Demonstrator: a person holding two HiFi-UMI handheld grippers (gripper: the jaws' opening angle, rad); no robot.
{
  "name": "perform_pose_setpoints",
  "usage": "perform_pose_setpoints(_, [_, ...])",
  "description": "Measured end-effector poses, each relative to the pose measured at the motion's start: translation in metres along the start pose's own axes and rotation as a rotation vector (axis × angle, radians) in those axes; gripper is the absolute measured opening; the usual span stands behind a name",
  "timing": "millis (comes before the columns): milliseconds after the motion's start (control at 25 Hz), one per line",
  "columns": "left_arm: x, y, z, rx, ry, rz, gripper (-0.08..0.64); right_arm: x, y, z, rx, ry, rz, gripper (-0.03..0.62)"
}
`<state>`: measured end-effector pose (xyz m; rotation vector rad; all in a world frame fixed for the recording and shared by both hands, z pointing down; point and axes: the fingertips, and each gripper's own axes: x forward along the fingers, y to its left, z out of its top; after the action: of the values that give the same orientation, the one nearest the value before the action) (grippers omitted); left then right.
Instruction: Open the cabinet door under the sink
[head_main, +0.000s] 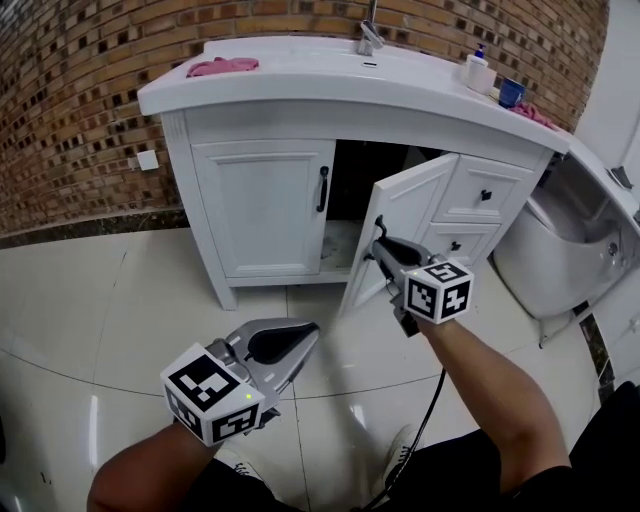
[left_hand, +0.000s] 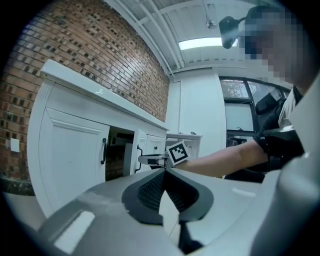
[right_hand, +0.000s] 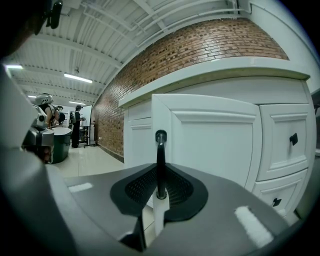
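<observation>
Right gripper view shows your right gripper (right_hand: 159, 186) closed on the black handle (right_hand: 160, 150) of the cabinet door (right_hand: 210, 145). The upright bar sits pinched between the two pads near its lower end, and its upper end stands clear above the jaws.

In the head view, that door is the right-hand one of the white cabinet (head_main: 250, 130) under the sink (head_main: 300, 60). It is swung partway out from the cabinet front, hinged on its right edge. A dark opening shows between it and the left door (head_main: 265, 205). The left door lies flat against the cabinet, with its own black handle (head_main: 322, 188) at its right edge.

At the cabinet's right end there are two drawers (head_main: 485, 190), one above the other, each with a small black knob.

On top of the cabinet:
- a pink cloth (head_main: 222, 67) lies at the left end
- the faucet (head_main: 370, 35) rises at the back middle
- a white bottle (head_main: 478, 72) and a blue cup (head_main: 511, 92) stand at the right end

Your left gripper (head_main: 308, 338) is low over the tiled floor (head_main: 130, 310), in front of the cabinet and well apart from it. Its jaws are together with nothing between them. A brick wall (head_main: 80, 100) runs behind the cabinet.
</observation>
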<state>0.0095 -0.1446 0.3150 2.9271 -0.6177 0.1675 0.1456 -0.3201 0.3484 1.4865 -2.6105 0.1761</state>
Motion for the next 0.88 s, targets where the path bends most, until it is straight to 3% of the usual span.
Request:
perform_pose_setpoints(360, [0.006,-0.009,-0.003,0.020,0.017,-0.019,0.006,-0.053,-0.009,-0.009,0.004,0.031,0.002,0.035])
perform_pose_setpoints(880, [0.034,-0.030,-0.011,0.030,0.041,-0.091,0.006,-0.145,-0.063,-0.026,0.052,0.067,-0.148,0.032])
